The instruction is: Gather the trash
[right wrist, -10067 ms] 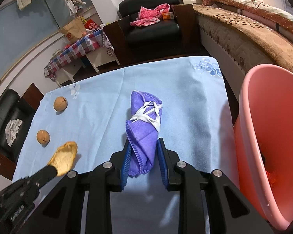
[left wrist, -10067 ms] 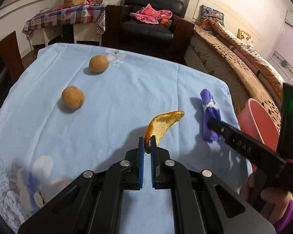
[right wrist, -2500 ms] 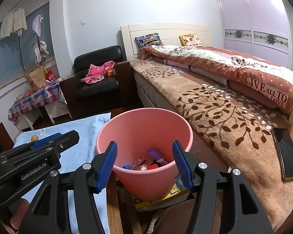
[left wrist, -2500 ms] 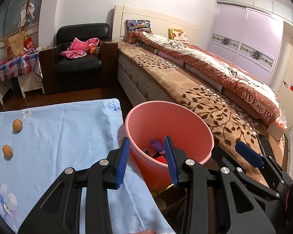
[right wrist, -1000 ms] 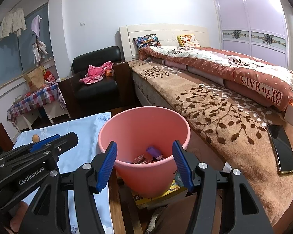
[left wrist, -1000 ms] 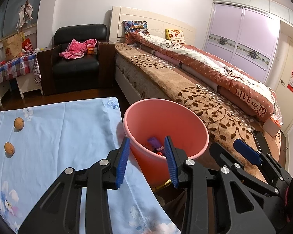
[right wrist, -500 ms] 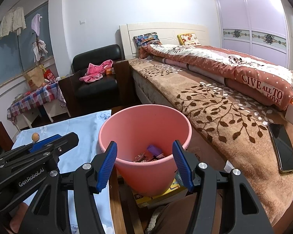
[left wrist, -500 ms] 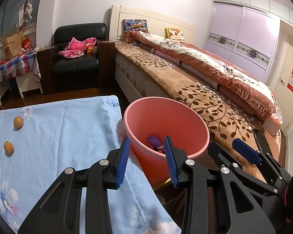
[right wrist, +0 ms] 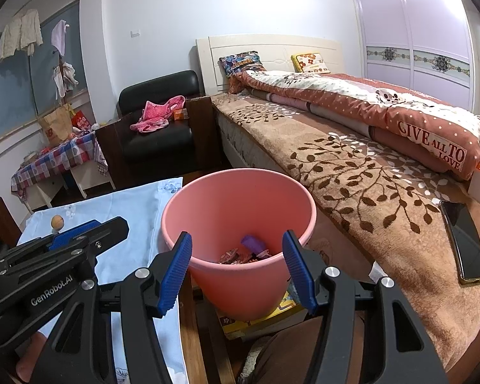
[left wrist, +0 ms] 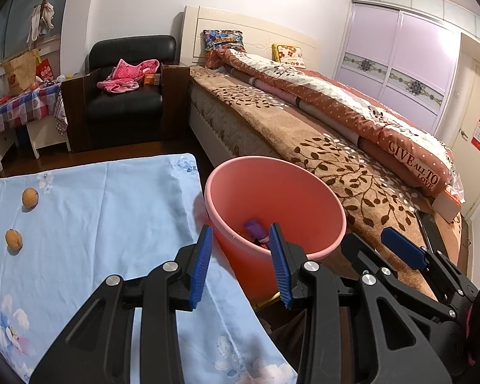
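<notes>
Standing between the brown leaf-patterned bed and the pale blue floral tablecloth, the round pink plastic bin already holds a purple wad and wrappers. Just before its near rim, the left gripper and right gripper hang empty, jaws apart. Left of the bin, two small brown walnut-like balls remain, probably trash; open cloth lies between.

Open left hand-held gripper, pink bin, walnuts
</notes>
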{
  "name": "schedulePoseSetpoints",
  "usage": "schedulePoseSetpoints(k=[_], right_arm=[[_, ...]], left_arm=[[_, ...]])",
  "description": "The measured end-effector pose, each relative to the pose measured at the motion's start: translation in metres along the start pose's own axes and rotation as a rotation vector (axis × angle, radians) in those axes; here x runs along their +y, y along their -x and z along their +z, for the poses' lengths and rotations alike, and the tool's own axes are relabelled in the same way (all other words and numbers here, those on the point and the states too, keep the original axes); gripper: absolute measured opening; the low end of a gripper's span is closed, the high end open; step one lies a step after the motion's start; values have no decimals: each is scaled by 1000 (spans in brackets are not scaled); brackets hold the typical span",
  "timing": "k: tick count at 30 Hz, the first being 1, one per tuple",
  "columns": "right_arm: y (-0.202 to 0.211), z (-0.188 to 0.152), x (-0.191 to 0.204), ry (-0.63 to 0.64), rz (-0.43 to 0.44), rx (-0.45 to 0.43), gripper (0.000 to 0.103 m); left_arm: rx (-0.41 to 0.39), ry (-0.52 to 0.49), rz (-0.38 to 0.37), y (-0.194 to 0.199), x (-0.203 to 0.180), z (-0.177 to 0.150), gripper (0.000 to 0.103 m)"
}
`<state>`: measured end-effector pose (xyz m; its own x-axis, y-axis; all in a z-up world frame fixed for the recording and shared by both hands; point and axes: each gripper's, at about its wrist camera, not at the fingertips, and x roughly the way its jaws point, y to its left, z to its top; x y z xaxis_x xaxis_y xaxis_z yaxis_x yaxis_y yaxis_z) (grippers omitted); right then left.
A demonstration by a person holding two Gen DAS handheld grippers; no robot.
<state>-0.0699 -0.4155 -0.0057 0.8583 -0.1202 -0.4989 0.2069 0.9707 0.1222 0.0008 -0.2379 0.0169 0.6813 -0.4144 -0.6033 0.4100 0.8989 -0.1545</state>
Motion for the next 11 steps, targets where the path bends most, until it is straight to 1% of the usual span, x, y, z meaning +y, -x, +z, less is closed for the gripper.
schedulePoseSetpoints(k=[6,11], right_arm=[[-3,-5,2,6,1,5,58],[-7,-3,3,15,13,17,58]], left_arm=[[11,5,11,-1,3,0,37],[19,22,24,-3,10,2,37]])
